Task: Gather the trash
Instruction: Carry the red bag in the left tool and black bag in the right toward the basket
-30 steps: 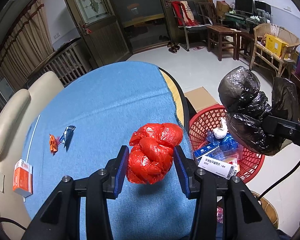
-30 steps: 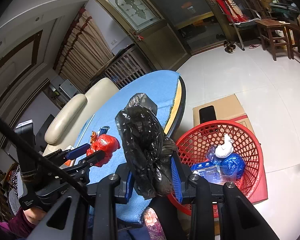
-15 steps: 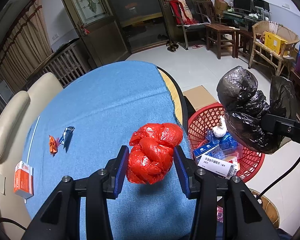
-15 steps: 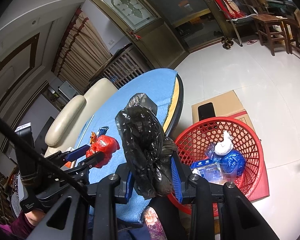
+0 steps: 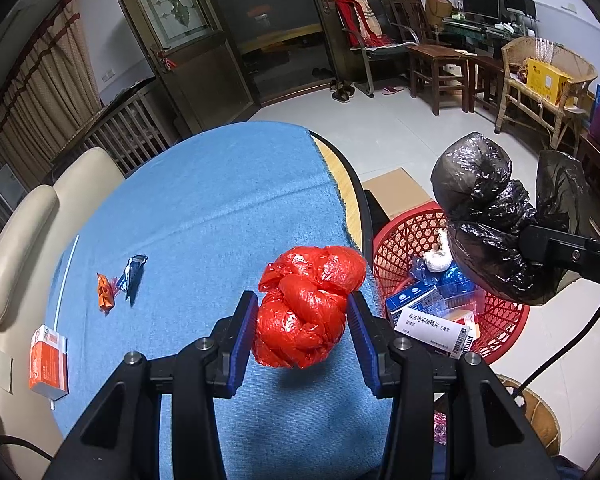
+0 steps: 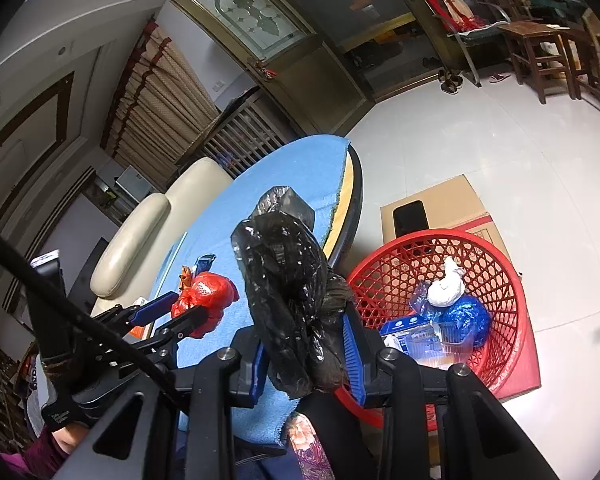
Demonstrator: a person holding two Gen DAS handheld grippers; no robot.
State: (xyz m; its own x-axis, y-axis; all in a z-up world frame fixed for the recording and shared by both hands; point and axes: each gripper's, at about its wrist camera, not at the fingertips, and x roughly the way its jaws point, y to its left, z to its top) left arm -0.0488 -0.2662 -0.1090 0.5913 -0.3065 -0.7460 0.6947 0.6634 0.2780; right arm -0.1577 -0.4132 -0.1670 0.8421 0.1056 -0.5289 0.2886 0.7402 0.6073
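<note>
My left hand-held gripper (image 5: pixel 302 320) clamps the red bag (image 5: pixel 306 308) above the surface (image 5: pixel 204 208); my right hand-held gripper (image 6: pixel 306 354) pinches the black bag (image 6: pixel 292 300) beside the red basket (image 6: pixel 516 280).

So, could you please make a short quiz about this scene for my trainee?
1. True or false: the left hand-held gripper holds the red plastic bag.
2. What does the right hand-held gripper hold?
   A. black plastic bag
   B. orange box
   C. white bundle
3. Fill in: the red basket stands on the ____.

Key: 1 true; 2 A; 3 floor.
</note>
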